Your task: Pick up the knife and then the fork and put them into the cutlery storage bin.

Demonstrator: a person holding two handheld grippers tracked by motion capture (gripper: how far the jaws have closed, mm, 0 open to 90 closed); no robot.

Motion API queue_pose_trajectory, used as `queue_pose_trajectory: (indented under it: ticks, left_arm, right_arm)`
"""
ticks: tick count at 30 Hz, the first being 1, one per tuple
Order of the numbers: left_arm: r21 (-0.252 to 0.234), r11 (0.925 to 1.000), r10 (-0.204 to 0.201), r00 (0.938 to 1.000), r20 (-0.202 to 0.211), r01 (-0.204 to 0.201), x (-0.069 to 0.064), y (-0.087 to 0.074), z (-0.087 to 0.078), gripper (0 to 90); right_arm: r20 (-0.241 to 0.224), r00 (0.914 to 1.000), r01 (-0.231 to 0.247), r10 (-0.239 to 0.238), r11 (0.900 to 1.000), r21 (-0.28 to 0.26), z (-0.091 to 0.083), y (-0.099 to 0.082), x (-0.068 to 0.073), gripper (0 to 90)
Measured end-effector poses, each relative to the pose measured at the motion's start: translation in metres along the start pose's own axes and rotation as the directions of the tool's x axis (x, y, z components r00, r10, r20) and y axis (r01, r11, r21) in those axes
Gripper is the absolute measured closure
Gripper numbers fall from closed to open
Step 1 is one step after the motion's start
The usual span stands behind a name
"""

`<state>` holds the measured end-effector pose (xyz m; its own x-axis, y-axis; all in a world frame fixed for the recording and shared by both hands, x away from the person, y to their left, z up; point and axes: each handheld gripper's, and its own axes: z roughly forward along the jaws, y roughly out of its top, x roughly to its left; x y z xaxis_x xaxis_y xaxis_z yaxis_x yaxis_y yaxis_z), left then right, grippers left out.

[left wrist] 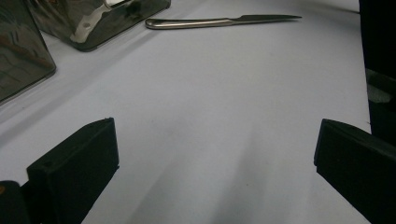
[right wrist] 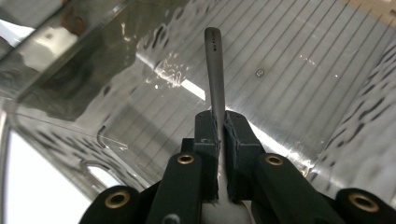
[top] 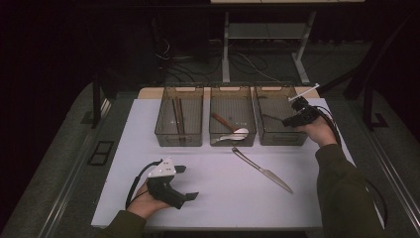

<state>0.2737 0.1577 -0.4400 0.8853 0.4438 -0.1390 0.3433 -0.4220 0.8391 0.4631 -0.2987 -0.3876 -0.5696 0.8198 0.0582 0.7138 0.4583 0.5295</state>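
My right gripper reaches into the right clear bin from its right side. In the right gripper view it is shut on a slim metal utensil. The handle sticks out past the jaws over the bin's ribbed floor; I cannot tell what kind of utensil it is. My left gripper rests at the table's front left, held in a hand, its jaws wide apart with bare table between them. A table knife lies on the white tabletop in front of the bins.
Three clear bins stand in a row at the back of the table. The left bin holds brown chopsticks; the middle bin holds a spoon and a brown-handled utensil. A desk frame and cables stand beyond the table.
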Motion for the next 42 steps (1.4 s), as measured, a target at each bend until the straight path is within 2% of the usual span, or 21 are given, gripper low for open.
queue_pose_trajectory:
  ticks: [4, 11, 13, 15, 18, 23, 25, 32, 36, 42]
  left_arm:
    - [0.000, 1.0000, 0.000, 1.0000, 0.001, 0.000, 0.000, 0.000, 0.000, 0.0]
    - [-0.001, 1.0000, 0.002, 1.0000, 0.001, -0.002, 0.000, 0.000, 0.000, 0.0]
    - [0.000, 1.0000, 0.001, 1.0000, 0.002, -0.001, 0.000, 0.000, 0.000, 0.0]
    - [0.001, 1.0000, 0.000, 1.0000, 0.002, 0.000, 0.000, 0.000, 0.000, 0.0]
    - [0.001, 1.0000, 0.001, 1.0000, 0.001, -0.001, 0.000, 0.000, 0.000, 0.0]
    - [0.002, 1.0000, 0.000, 1.0000, 0.000, 0.000, 0.000, 0.000, 0.000, 0.0]
    - [0.001, 1.0000, 0.001, 1.0000, 0.001, -0.001, -0.001, 0.000, 0.001, 0.0]
    - [0.002, 1.0000, 0.002, 1.0000, 0.001, -0.002, -0.001, 0.000, 0.001, 0.0]
    - [0.001, 1.0000, 0.000, 1.0000, -0.002, 0.000, -0.001, 0.000, 0.001, 0.0]
    - [0.003, 1.0000, 0.002, 1.0000, -0.004, -0.002, -0.001, 0.000, 0.000, 0.0]
  right_arm:
    - [0.004, 0.9999, 0.017, -0.017, 0.9991, 0.039, 0.008, 0.001, 0.001, 84.4]
    - [0.004, 1.0000, 0.002, -0.003, 0.9990, 0.045, 0.009, 0.000, 0.000, 83.2]
    - [0.005, 1.0000, -0.008, 0.008, 0.9998, 0.016, 0.007, 0.000, -0.001, 74.4]
    - [-0.017, 0.9995, -0.027, 0.027, 0.9995, -0.017, 0.002, 0.000, -0.002, 69.0]
    - [-0.015, 0.9992, -0.037, 0.036, 0.9972, -0.065, -0.006, 0.001, -0.003, 64.1]
    - [-0.047, 0.9974, -0.061, 0.056, 0.9916, -0.115, -0.021, -0.001, 0.000, 54.3]
    - [-0.045, 0.9979, -0.052, 0.046, 0.9883, -0.143, -0.029, -0.003, 0.002, 53.3]
    - [-0.090, 0.9955, -0.052, 0.031, 0.9696, -0.239, -0.053, -0.015, 0.017, 50.1]
    - [-0.091, 0.9957, -0.038, 0.015, 0.9650, -0.260, -0.058, -0.023, 0.027, 47.1]
    - [-0.091, 0.9952, 0.012, -0.037, 0.9655, -0.260, -0.059, -0.036, 0.049, 44.7]
